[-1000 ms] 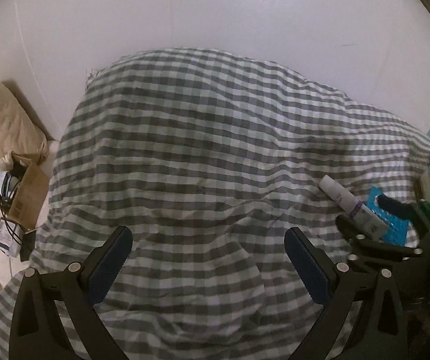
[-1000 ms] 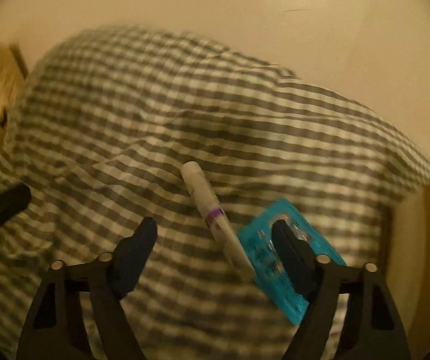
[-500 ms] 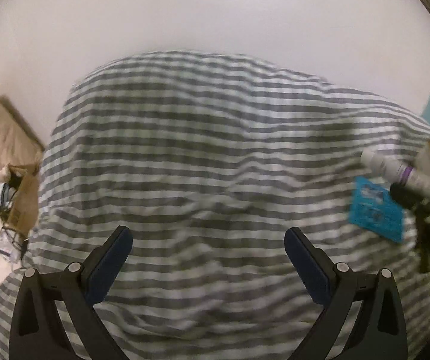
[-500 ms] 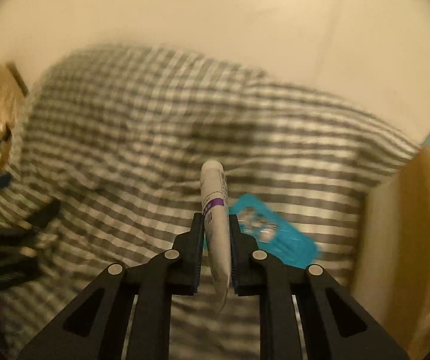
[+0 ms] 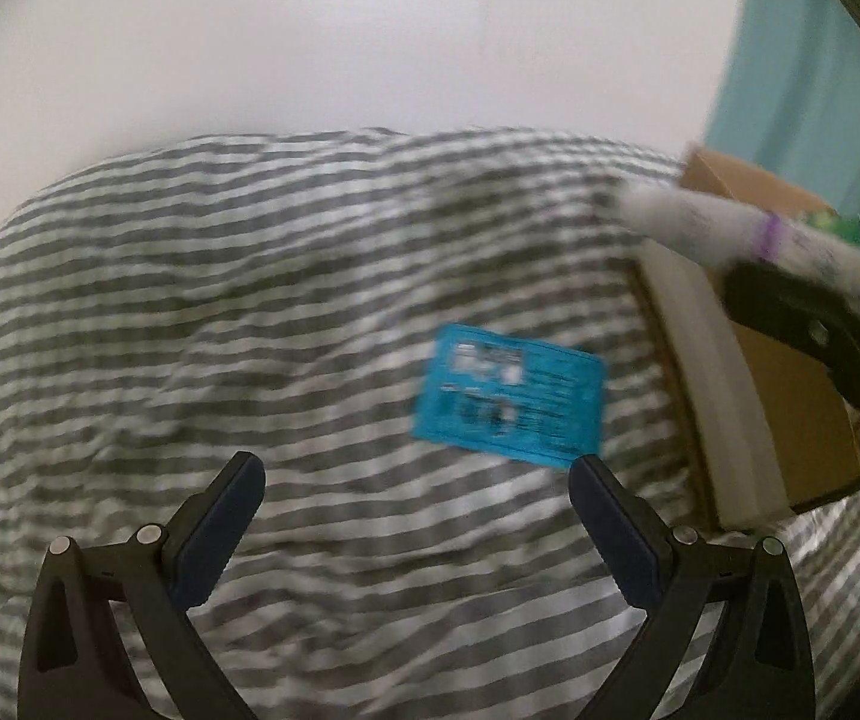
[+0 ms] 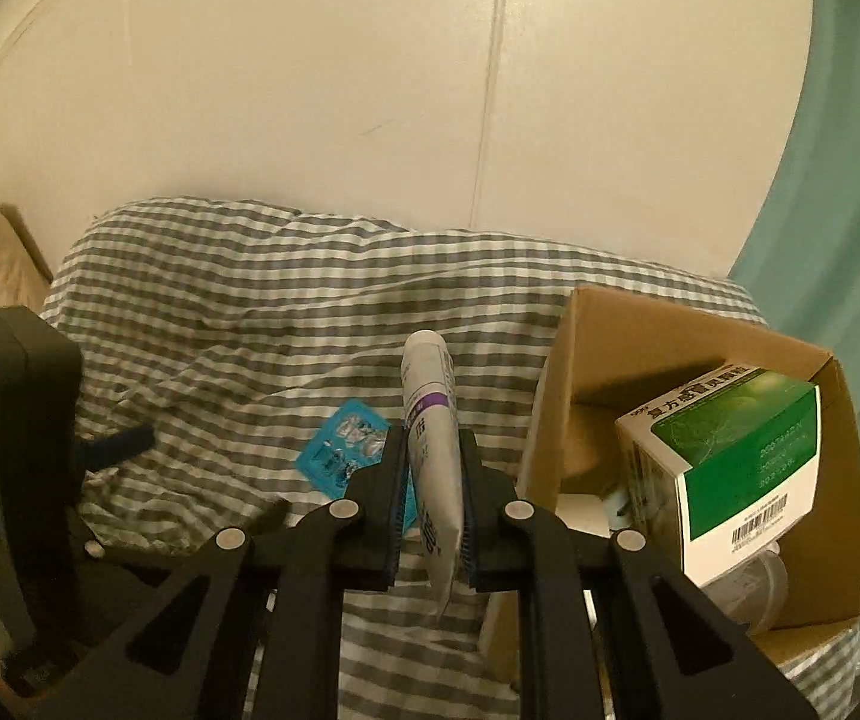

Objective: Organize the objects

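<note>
Right claw (image 6: 430, 498) is clamped tight on the white squeeze tube with the purple band (image 6: 430, 420), lifted off the grey-and-white checked duvet (image 6: 238, 312). The tube's long axis runs straight out ahead along the fingers, cap end forward, crimped tail poking out behind the pads. Just off to the claw's right sits the open brown cardboard box (image 6: 556, 378), with a green-and-white carton (image 6: 730, 450) already inside — that looks like the drop spot, a short sideways swing away, so the right hand is plainly the nearer one for it.

Over on the left, the left claw (image 5: 412, 474) hangs wide apart, holding nothing. Directly ahead of it, a touch toward its right finger, the flat blue blister card (image 5: 508, 402) lies on the duvet, long side crosswise to the fingers. It's blurred there. The left hand is nearer to that one.
</note>
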### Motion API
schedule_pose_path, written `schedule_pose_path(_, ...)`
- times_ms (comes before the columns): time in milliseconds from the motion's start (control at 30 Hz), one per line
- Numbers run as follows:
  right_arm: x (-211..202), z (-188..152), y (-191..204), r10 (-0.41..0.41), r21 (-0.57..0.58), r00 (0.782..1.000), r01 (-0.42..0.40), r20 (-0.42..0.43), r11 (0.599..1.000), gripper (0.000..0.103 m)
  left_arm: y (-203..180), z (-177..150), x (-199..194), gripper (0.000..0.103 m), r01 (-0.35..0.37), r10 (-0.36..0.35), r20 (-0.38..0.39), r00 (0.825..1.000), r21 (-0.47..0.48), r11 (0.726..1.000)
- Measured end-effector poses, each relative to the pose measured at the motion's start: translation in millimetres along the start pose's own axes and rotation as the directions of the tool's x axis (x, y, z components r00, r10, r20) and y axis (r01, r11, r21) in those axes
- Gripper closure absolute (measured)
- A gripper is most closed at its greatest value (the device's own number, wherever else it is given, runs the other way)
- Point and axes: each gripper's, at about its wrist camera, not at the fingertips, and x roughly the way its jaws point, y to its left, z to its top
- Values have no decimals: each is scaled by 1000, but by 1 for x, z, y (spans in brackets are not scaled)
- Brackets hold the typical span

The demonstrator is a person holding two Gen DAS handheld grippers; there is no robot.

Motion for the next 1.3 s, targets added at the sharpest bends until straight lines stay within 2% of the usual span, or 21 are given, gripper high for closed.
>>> schedule_pose_path(67,7,3,-3,32,13,999,-32,-8,999,89,-9,2,8,0,6,-6,-5,1000,29,1000)
schedule_pose_path(300,19,15,-13,20,7,1000,-20,14,1000,89,-26,11,45,0,47,-43,-62,997,62,997)
schedule_pose_path(467,25,12,-30,10,49,1000,-10,1,999,89,-27,21,69,0,84,-81,-104,991,29,996)
schedule_pose_path(533,24,12,-32,31,63,1000,-31,7,997,89,-27,25,76,0,110,-108,-118,987,16,994)
schedule_pose_path(733,20,10,-35,18,65,1000,-19,14,998,89,-31,28,99,0,146,-144,-173,974,-3,989)
schedule_pose_path(1067,13,4,-36,27,71,1000,-28,4,997,89,-9,17,68,2,222,-228,-77,971,-75,972)
schedule_pose_path(1200,6,1,-30,24,56,1000,-23,-10,998,89,4,8,37,2,185,-188,-42,981,-65,981)
schedule_pose_path(1300,-3,2,-17,40,21,999,-39,-6,999,89,25,1,15,2,114,-116,-15,993,-86,990)
